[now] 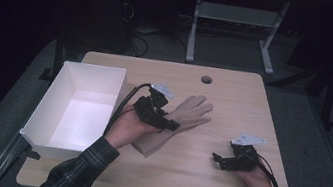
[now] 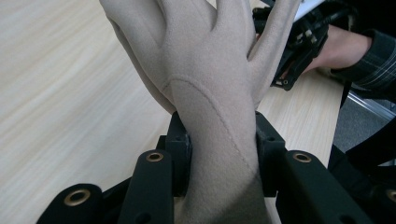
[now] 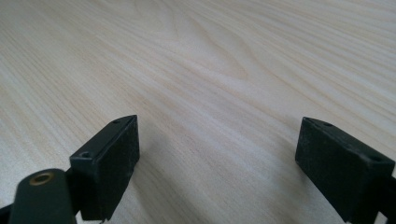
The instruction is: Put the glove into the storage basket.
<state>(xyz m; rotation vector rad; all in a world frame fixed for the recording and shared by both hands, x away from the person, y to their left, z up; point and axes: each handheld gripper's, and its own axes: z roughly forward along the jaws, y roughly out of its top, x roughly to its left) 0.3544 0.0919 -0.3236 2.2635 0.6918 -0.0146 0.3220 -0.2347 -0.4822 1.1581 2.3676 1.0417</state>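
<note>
One glove (image 2: 205,70), beige and soft, is all I have in hand: my left gripper (image 2: 223,154) is clamped across its cuff end, a pad on each side of the narrow wrist part, and the fingers of the glove fan out ahead of the jaws, over the wooden table (image 1: 234,99). From the high view the glove (image 1: 186,114) sits near the middle of the table with its fingers pointing away from me, and I cannot tell how much of it is clear of the wood. The hold is my first worry: the fabric is limp and bunches between the pads, so I judge that a quick swing could let it slide out or leave me pinching one layer while the rest sags. The white bin (image 1: 76,109) stands just to the left of my left hand, and if that is where the glove goes, the trailing fingers could catch on its near wall and drape over the rim instead of dropping inside. My right gripper (image 3: 215,154) rests low over bare wood with its jaws spread wide and nothing between them, well apart from the glove, so it offers no support if the fabric starts to slip.
</note>
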